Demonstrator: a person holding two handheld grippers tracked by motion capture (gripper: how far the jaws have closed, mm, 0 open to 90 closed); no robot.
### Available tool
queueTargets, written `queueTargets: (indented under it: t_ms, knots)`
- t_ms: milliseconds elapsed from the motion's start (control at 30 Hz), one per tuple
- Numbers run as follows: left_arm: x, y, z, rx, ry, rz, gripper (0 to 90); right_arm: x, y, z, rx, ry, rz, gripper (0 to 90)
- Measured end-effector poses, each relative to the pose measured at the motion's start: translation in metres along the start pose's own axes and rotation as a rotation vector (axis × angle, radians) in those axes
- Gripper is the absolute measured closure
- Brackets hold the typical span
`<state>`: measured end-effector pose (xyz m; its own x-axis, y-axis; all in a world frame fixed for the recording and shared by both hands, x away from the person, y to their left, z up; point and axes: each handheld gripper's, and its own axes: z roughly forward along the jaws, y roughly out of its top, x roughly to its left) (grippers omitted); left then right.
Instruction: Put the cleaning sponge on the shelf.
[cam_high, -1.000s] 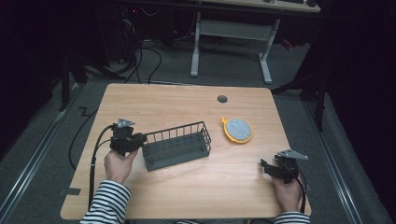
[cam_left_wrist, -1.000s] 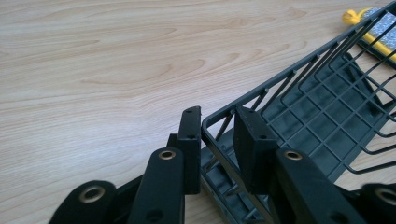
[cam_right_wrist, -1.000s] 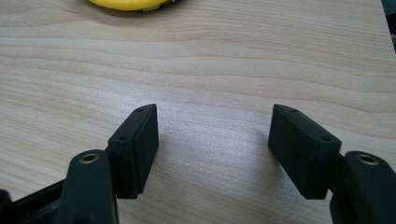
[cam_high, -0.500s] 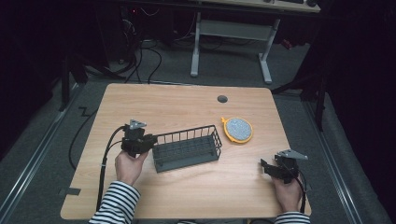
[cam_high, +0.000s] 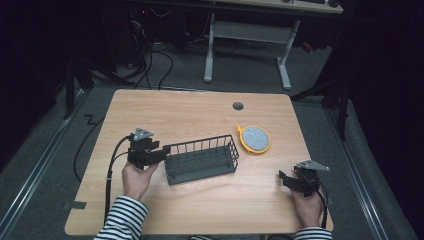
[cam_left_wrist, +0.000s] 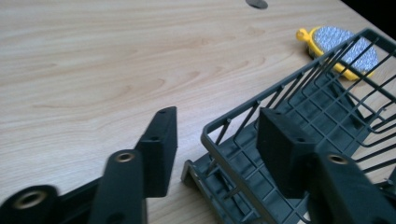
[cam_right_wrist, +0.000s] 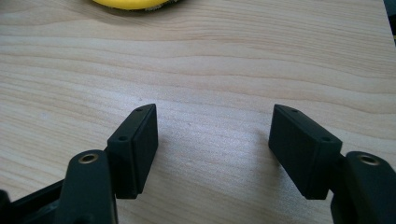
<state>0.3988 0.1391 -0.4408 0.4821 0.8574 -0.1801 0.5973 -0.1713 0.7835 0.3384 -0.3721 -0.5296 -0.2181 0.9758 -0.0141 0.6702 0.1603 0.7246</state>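
A dark grey wire basket (cam_high: 201, 146) lies in the middle of the wooden table (cam_high: 190, 112). My left gripper (cam_high: 161, 151) is at its left end, open, with the basket's end wall (cam_left_wrist: 219, 140) between the jaws: one jaw outside, one inside, and a gap showing beside the outer jaw. A round yellow scrubber with a grey speckled top (cam_high: 255, 138) lies just right of the basket, apart from it. My right gripper (cam_high: 283, 177) rests open near the table's front right, over bare wood (cam_right_wrist: 212, 126), with the scrubber's yellow edge (cam_right_wrist: 130, 3) far ahead of it.
A dark round cable hole (cam_high: 238, 106) sits in the table behind the scrubber. Cables trail from both grippers over the table's front. A white-legged desk frame (cam_high: 247, 47) stands on the floor beyond the far edge.
The left gripper and the basket slid to the right together between one second and half a second ago, and have held still since. The right gripper has not moved.
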Motion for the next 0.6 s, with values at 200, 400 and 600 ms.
queueTargets:
  t_ms: [200, 400, 600]
  knots:
    - [0.016, -0.012, -0.027, -0.076, 0.039, -0.014, 39.2, 0.0, 0.0, 0.0, 0.0, 0.0, -0.004, 33.2]
    - [0.034, -0.036, -0.034, -0.082, 0.106, -0.058, 35.8, 0.0, 0.0, 0.0, 0.0, 0.004, -0.002, 34.5]
    - [0.055, -0.072, -0.017, 0.035, 0.205, -0.079, 34.2, 0.0, 0.0, 0.0, -0.002, 0.004, -0.003, 35.9]
